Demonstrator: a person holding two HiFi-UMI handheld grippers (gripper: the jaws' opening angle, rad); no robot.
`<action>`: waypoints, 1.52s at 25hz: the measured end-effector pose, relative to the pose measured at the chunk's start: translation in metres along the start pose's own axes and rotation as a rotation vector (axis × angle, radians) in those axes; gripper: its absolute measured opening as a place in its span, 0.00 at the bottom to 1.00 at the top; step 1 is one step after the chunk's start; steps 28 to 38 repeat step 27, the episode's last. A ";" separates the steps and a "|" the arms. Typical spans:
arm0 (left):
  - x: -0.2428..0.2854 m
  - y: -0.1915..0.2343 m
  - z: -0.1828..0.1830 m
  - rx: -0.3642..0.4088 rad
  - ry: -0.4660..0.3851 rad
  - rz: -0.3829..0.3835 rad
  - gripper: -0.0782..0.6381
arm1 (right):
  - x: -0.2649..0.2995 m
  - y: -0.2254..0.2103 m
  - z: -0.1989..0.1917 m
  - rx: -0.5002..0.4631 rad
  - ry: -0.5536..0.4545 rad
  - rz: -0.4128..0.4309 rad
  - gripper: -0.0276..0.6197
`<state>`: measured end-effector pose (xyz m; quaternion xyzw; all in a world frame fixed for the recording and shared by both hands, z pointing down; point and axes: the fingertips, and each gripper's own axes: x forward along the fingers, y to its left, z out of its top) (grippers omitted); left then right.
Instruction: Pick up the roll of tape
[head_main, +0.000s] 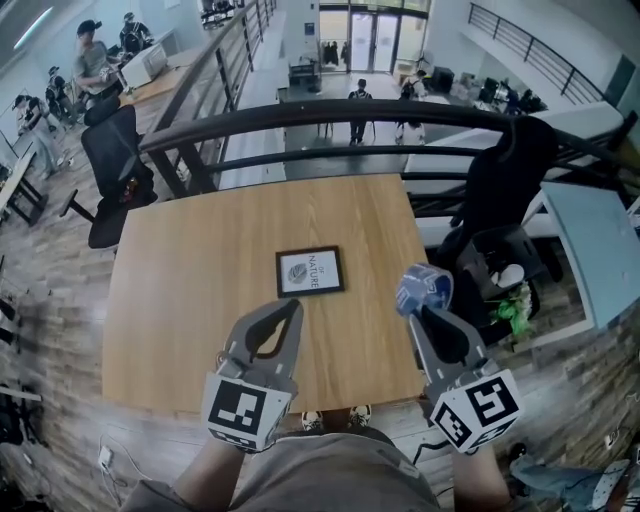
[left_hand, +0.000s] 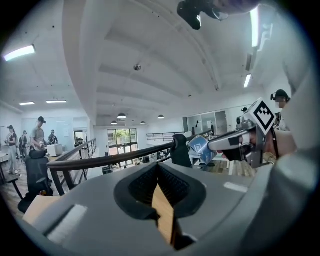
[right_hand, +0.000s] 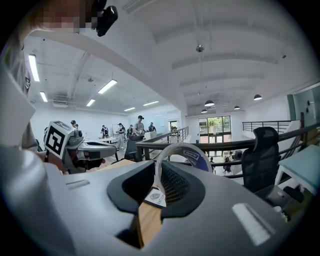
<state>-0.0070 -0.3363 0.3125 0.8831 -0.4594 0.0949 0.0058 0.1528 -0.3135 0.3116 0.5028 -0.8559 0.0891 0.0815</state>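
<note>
The roll of tape (head_main: 424, 290), clear with a blue printed core, is held up off the wooden table (head_main: 190, 300), and my right gripper (head_main: 418, 308) is shut on its rim. In the right gripper view the tape (right_hand: 184, 154) stands upright between the jaws of the right gripper (right_hand: 159, 170). My left gripper (head_main: 293, 306) hovers beside it over the table's near edge, shut and holding nothing. From the left gripper view, the left gripper (left_hand: 158, 166) has its jaw tips together, and the tape (left_hand: 200, 149) in the right gripper (left_hand: 220, 145) shows to the right.
A small framed picture (head_main: 309, 271) lies flat near the table's middle. A dark railing (head_main: 330, 115) curves behind the table. A black office chair (head_main: 115, 170) stands at the left, a chair draped with a dark jacket (head_main: 505, 190) at the right. People stand in the distance.
</note>
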 end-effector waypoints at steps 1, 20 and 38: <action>-0.005 -0.001 0.002 -0.006 -0.002 0.004 0.11 | -0.003 0.003 0.001 -0.008 -0.006 -0.002 0.12; -0.028 -0.001 -0.004 -0.012 0.017 0.030 0.11 | -0.007 0.024 -0.008 -0.060 0.027 0.029 0.13; -0.028 -0.002 -0.009 -0.008 0.032 0.033 0.11 | -0.009 0.024 -0.009 -0.053 0.030 0.034 0.13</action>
